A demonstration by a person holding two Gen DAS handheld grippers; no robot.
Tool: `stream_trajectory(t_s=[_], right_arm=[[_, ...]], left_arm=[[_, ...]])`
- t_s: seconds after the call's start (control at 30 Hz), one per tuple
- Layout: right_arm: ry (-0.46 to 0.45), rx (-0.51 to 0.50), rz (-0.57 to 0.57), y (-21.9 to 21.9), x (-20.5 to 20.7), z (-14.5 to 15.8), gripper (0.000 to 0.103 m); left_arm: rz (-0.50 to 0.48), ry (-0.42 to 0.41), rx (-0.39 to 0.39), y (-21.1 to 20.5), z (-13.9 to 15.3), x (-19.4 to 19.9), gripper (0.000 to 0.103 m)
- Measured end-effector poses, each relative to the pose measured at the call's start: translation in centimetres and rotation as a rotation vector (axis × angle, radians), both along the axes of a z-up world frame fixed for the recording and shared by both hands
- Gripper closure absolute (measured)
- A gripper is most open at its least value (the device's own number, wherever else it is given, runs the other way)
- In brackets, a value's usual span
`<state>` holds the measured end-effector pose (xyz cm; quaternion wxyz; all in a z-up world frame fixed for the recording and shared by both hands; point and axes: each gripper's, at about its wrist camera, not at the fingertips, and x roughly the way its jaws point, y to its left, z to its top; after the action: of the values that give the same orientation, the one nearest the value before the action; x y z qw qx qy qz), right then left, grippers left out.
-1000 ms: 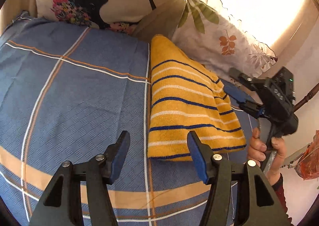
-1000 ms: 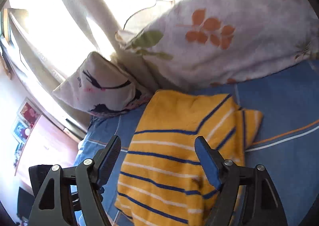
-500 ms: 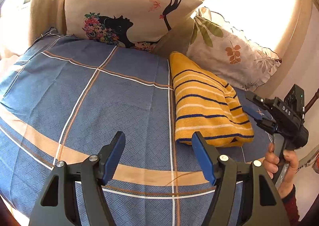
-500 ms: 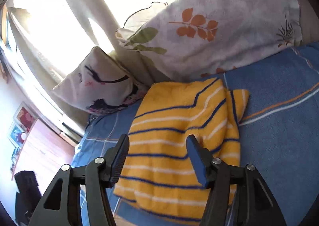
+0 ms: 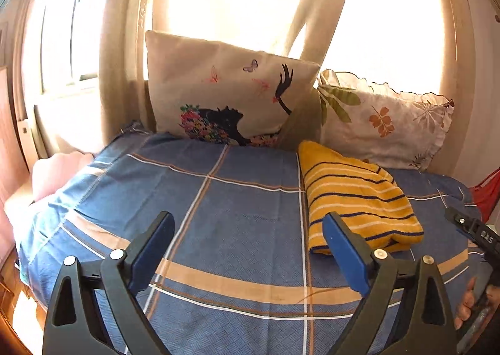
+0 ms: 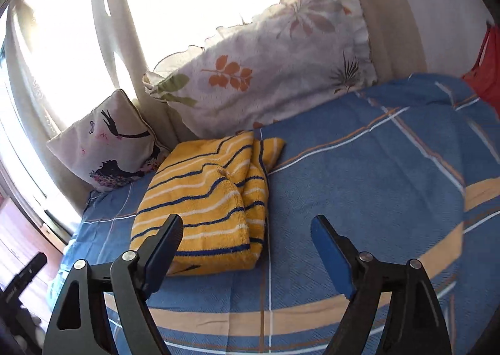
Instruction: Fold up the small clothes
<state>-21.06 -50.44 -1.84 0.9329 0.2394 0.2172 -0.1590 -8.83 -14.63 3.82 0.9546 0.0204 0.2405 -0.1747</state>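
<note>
A yellow garment with navy and white stripes [image 5: 356, 195] lies folded on the blue checked bedspread [image 5: 237, 208], near the pillows. It also shows in the right wrist view [image 6: 203, 201], folded into a thick rectangle. My left gripper [image 5: 250, 248] is open and empty, held above the bedspread to the left of the garment and nearer than it. My right gripper [image 6: 247, 248] is open and empty, held above the garment's near right corner without touching it. The right gripper's body [image 5: 475, 233] shows at the right edge of the left wrist view.
A cushion with a black silhouette print [image 5: 225, 104] and a leaf-print pillow [image 5: 384, 120] lean against the curtained window at the bed's far edge. A red cloth [image 6: 487, 67] hangs at the right. The bed edge drops off at the left [image 5: 37, 217].
Both grippers have pulled back and up from the folded garment, which now looks smaller and farther away. The garment lies still. Both grippers have stayed open.
</note>
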Motion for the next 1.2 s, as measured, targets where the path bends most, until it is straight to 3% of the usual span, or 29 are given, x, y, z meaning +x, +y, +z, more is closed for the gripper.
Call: stream_trajectory(t_s=[0.1, 0.17, 0.27, 0.33, 0.47, 0.63, 0.8, 0.97, 1.2], right_arm=[[-0.045, -0.200, -0.056, 3.5, -2.6, 2.3, 0.000], [-0.091, -0.310, -0.077, 5.8, -4.0, 3.6, 0.000], [-0.190, -0.386, -0.062, 8.4, -5.7, 4.5, 0.000], [-0.211, -0.371, -0.024, 9.4, -5.8, 4.4, 0.000], [-0.092, -0.308, -0.038, 10.0, -5.0, 3.3, 0.000], [-0.107, -0.301, -0.109, 10.7, -6.8, 2.7, 0.000], [-0.041, -0.226, -0.143, 10.2, -6.4, 1.9, 0.000], [-0.003, -0.110, -0.158, 8.7, -6.0, 0.3, 0.000], [0.027, -0.109, -0.094, 8.3, -3.9, -0.7, 0.000]], left_arm=[[0.077, -0.078, 0.049, 0.0, 0.9, -1.7, 0.004], [0.123, -0.109, 0.073, 0.2, 1.2, -2.8, 0.004], [0.106, -0.106, 0.061, 0.5, 1.3, -3.7, 0.003], [0.061, -0.058, 0.037, 0.6, 1.1, -3.9, 0.002], [-0.021, 0.032, 0.014, 0.8, 0.3, -4.0, 0.002], [-0.085, 0.067, 0.054, 0.3, -0.8, -4.3, 0.002], [-0.135, 0.140, 0.093, -0.4, -2.2, -3.5, 0.002], [-0.133, 0.211, 0.123, -1.0, -3.8, -2.8, 0.002], [-0.087, 0.231, 0.167, -2.0, -4.3, -2.7, 0.002]])
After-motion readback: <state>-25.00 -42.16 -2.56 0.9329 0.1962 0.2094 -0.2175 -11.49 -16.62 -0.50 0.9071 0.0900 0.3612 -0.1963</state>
